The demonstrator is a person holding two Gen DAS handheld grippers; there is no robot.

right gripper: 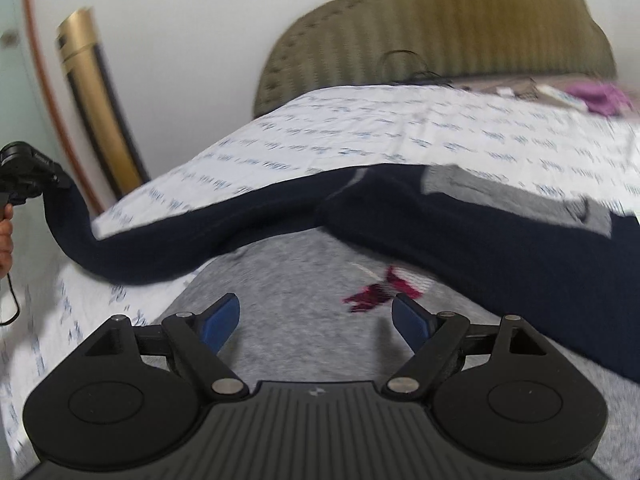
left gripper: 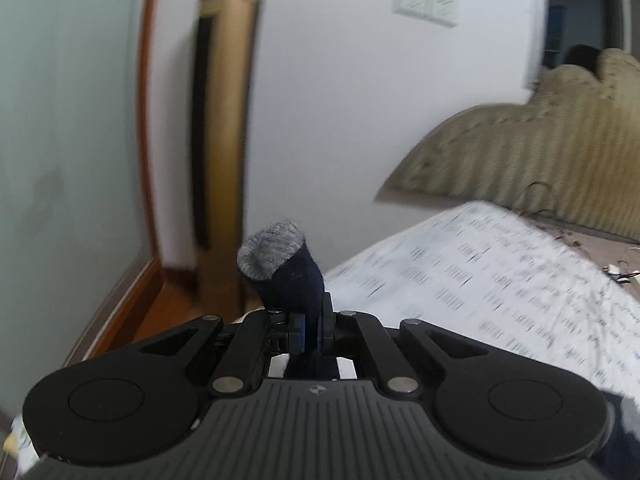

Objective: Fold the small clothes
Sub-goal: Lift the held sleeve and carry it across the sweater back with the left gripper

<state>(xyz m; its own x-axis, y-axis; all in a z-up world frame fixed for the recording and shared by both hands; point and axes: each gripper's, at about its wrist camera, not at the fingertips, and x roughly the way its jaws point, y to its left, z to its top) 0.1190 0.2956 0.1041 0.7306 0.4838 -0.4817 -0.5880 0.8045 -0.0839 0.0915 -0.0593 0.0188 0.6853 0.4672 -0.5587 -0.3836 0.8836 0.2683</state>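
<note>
Navy-and-grey top (right gripper: 460,224) spread on bed, 1 sleeve (right gripper: 132,252) lifted.

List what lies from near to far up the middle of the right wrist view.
Open right gripper → grey garment body with a red print → dark navy sleeves → white patterned bedsheet → olive padded headboard.

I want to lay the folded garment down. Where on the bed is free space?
Free: the printed sheet between the navy-and-grey garment and the headboard. Crowded: the strip below the headboard, with a purple cloth and cables.
</note>
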